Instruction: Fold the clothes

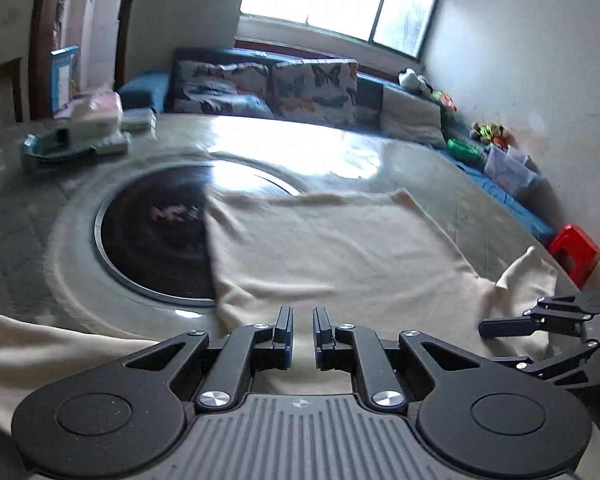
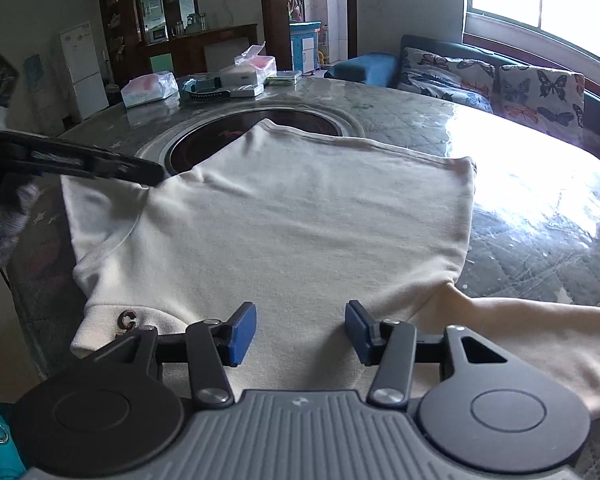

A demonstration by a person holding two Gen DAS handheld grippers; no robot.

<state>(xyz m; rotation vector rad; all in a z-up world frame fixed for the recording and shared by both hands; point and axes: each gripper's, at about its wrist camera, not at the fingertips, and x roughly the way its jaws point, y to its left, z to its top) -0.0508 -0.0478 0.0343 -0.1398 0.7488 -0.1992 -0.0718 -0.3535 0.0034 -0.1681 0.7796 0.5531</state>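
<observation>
A cream long-sleeved top (image 2: 284, 220) lies spread flat on the round table, its far edge over the black centre disc (image 2: 220, 136). It also shows in the left wrist view (image 1: 340, 248). My left gripper (image 1: 302, 332) hovers over the near part of the top, jaws a narrow gap apart, nothing between them. My right gripper (image 2: 298, 330) is open over the near part of the top beside a sleeve (image 2: 520, 332), empty. The right gripper also shows at the right edge of the left wrist view (image 1: 548, 320). The left gripper's finger (image 2: 100, 164) reaches in from the left over the top's corner.
The table (image 2: 520, 208) has a glossy quilted cover. Boxes, tissue packs and a tray (image 2: 204, 84) stand at its far side. A sofa with butterfly cushions (image 2: 500, 80) runs under the window. A red stool (image 1: 576, 252) stands beside the table.
</observation>
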